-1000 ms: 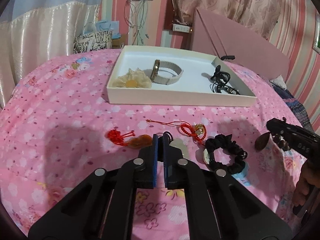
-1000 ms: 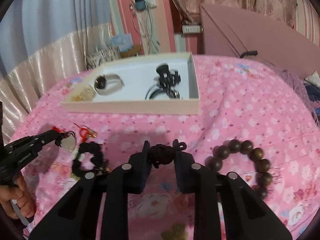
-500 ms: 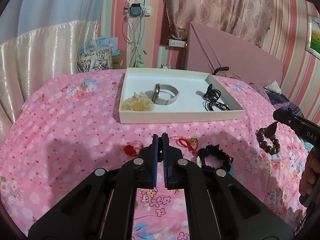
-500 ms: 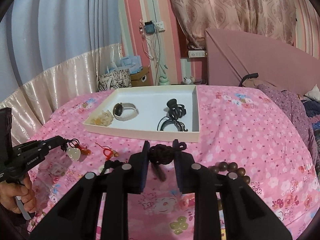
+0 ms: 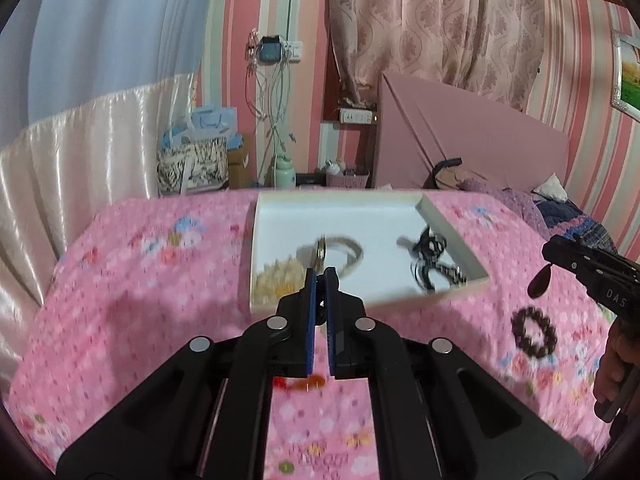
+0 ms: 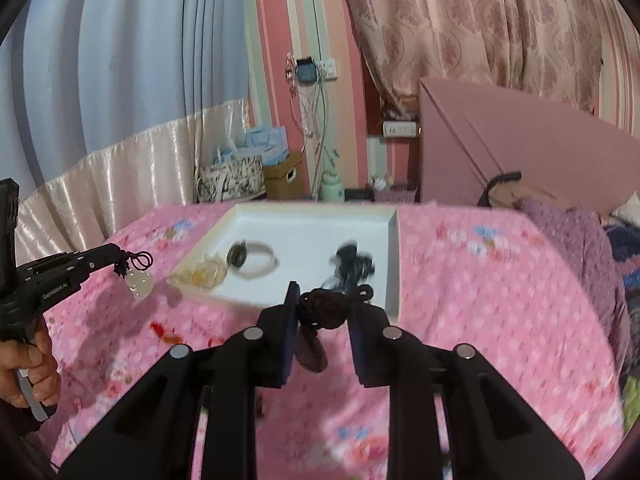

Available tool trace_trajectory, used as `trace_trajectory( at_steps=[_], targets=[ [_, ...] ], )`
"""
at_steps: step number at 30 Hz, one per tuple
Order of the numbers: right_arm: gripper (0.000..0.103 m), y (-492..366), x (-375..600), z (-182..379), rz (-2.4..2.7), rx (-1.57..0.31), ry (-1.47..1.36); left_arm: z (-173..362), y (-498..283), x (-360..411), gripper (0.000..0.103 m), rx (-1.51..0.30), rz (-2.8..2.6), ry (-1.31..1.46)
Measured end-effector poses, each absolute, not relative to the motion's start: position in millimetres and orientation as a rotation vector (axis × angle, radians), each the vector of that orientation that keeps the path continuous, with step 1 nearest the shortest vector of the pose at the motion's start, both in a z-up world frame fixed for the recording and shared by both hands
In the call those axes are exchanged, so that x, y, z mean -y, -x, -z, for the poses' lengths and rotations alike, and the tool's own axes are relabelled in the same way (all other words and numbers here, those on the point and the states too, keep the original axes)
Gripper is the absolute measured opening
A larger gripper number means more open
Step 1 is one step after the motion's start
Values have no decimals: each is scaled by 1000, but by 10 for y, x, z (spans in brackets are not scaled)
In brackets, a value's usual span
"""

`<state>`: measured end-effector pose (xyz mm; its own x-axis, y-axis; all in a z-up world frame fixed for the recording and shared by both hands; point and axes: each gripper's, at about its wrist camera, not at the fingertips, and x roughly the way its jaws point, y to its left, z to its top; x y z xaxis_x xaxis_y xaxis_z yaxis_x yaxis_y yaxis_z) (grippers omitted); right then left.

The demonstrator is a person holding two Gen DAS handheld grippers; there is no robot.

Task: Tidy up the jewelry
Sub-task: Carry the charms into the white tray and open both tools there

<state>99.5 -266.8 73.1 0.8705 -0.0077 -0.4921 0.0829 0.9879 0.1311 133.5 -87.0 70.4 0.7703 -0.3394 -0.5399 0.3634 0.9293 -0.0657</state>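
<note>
White lettering "GenRobot.AI" runs along the black body of the left gripper (image 6: pixel 120 258); the right gripper (image 5: pixel 550 250) shows only the letters "DAS" at the frame's edge.

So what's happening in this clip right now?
A person is sorting jewelry on a pink bedspread with two handheld grippers. The left gripper dangles a pale pendant by its cord; the right gripper grips a dark knotted pendant. A white tray beyond already holds a watch.

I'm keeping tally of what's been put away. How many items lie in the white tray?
3: a pale flower piece at its near left, a watch in the middle, a black tangled piece at the right. The tray's near wall may hide more.
</note>
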Motion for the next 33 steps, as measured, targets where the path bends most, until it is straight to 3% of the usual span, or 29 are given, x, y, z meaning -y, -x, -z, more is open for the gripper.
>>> trace_trajectory(
  at_steps=[12, 33],
  targets=[
    [23, -1783, 2928, -1196, 3, -492, -193, -1018, -2126, 1123, 2, -559, 372, -56],
    [23, -3217, 3072, -418, 82, -707, -124, -187, -3496, 1422, 2, -732, 324, -55]
  ],
)
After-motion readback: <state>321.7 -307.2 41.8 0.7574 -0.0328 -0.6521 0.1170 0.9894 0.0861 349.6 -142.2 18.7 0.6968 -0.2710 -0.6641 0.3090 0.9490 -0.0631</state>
